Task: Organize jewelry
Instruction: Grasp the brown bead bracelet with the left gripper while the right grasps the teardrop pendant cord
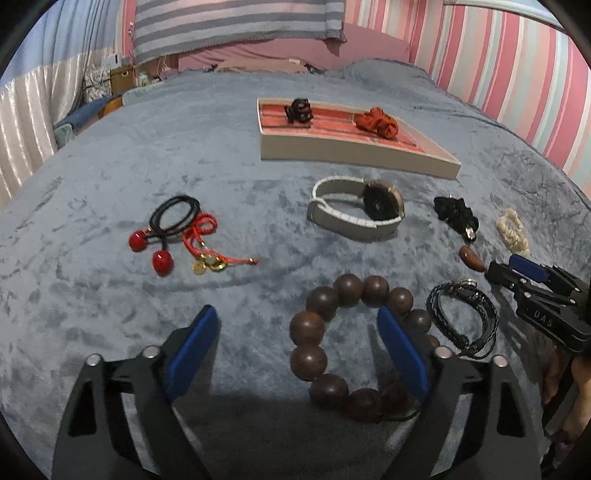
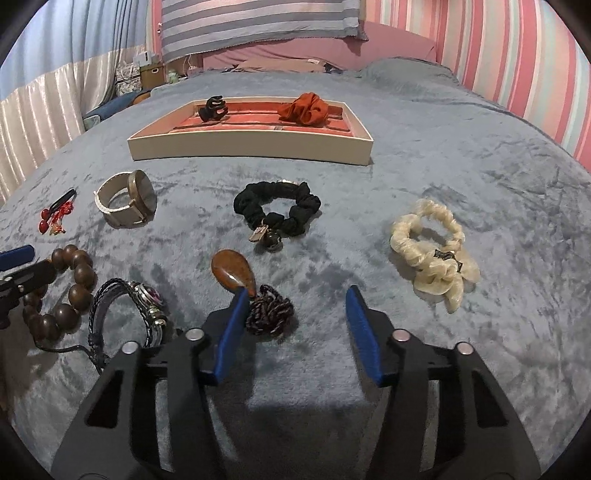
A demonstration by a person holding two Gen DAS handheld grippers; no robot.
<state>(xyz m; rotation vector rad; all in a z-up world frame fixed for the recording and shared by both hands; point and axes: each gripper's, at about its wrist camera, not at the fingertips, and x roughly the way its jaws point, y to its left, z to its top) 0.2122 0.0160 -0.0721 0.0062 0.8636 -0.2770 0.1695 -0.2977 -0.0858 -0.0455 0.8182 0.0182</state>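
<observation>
A cream tray [image 1: 354,155] [image 2: 251,147] with a red lining lies on the grey bedspread and holds a black claw clip [image 1: 300,110] and an orange scrunchie [image 2: 306,107]. My left gripper [image 1: 297,325] is open; its right finger rests inside a brown wooden bead bracelet [image 1: 314,325]. My right gripper [image 2: 297,299] is open and empty, with its left finger beside a brown teardrop pendant [image 2: 231,275] on a knotted cord [image 2: 269,314]. A black scrunchie [image 2: 277,210], a cream scrunchie [image 2: 428,243], a watch [image 1: 354,206] and a braided black bracelet [image 1: 463,314] lie around.
Red bead hair ties with a red cord charm [image 1: 177,236] lie at the left. A striped pillow [image 1: 236,26] and a pink striped wall [image 2: 498,55] stand beyond the tray. Curtains [image 2: 44,110] hang at the left.
</observation>
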